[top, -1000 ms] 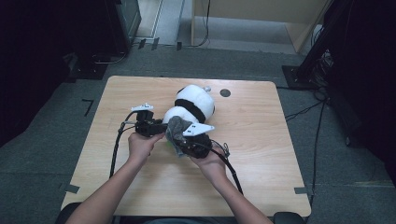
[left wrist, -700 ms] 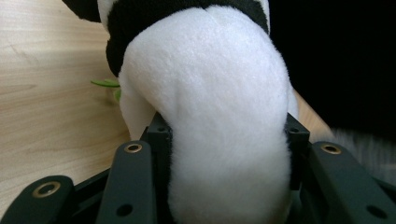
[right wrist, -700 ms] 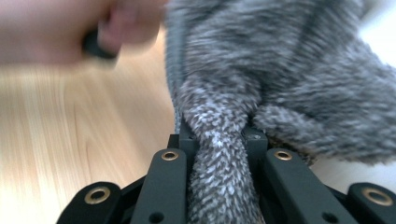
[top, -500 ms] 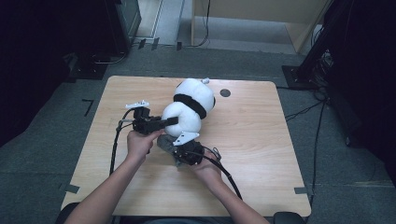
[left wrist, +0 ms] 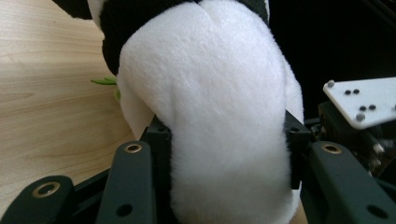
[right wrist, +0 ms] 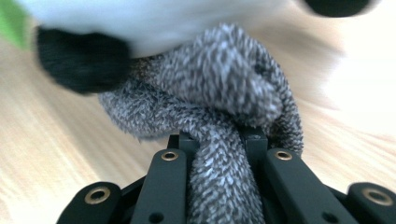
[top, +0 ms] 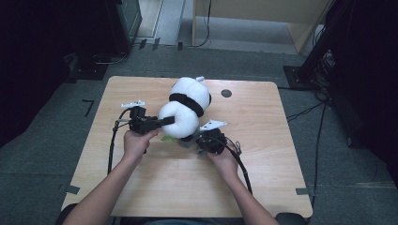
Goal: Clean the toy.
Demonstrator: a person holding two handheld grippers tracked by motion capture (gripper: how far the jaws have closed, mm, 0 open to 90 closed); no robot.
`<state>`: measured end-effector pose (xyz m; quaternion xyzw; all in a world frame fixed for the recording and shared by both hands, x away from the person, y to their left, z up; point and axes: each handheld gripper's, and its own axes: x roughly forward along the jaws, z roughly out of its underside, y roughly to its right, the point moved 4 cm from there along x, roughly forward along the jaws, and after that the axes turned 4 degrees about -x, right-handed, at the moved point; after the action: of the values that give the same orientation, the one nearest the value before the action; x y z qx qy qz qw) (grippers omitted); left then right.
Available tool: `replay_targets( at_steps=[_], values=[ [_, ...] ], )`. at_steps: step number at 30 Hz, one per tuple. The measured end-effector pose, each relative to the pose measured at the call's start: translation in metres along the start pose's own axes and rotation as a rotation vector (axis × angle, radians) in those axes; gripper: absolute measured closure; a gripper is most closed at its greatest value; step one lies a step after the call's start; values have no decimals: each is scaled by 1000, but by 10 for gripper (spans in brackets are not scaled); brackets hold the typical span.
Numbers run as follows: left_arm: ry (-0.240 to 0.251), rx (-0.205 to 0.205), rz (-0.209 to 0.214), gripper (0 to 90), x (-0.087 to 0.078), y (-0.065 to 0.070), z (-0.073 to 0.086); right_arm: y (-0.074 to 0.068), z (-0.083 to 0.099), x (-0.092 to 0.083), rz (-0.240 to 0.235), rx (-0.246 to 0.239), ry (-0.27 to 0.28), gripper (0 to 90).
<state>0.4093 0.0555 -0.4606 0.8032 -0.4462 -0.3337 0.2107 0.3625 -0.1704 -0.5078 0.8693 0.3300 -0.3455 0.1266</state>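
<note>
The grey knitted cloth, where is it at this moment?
In the high view, the grey knitted cloth lies at the table's middle, under the near end of the plush panda, pinched in the right claw.

A plush panda, white with a black band around its middle, lies across the middle of the table, its head end toward the far side. At its near end a grey speckled knit cloth, bunched and twisted, hangs just under its black paw
</note>
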Motion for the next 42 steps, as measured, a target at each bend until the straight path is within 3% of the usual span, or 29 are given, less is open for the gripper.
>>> replay_targets(
  at_steps=[11, 14, 16, 19, 24, 35, 39, 42],
  values=[
    [-1, 15, -42, 531, -7, -9, -2, 44, -6, -36, 79, 131, 104, 776],
    [-14, 15, -53, 530, -5, -11, 0, 53, -9, -50, 91, 166, 150, 775],
    [-18, 10, -55, 530, -1, -10, 2, 53, -13, -57, 69, 188, 180, 775],
    [-35, 12, -53, 529, 6, -7, 6, 42, -23, -62, 38, 161, 207, 775],
    [-55, 18, -40, 528, 14, -1, 11, 8, -38, -59, -36, 83, 217, 775],
    [-35, 12, -51, 530, 16, 6, 12, -57, -44, -35, -174, -43, 170, 781],
    [-30, 13, -63, 529, 15, 6, 11, -65, -39, -25, -196, -60, 170, 784],
    [-17, -9, -46, 529, 14, 6, 9, -68, -33, -18, -214, -75, 145, 785]
  ],
)
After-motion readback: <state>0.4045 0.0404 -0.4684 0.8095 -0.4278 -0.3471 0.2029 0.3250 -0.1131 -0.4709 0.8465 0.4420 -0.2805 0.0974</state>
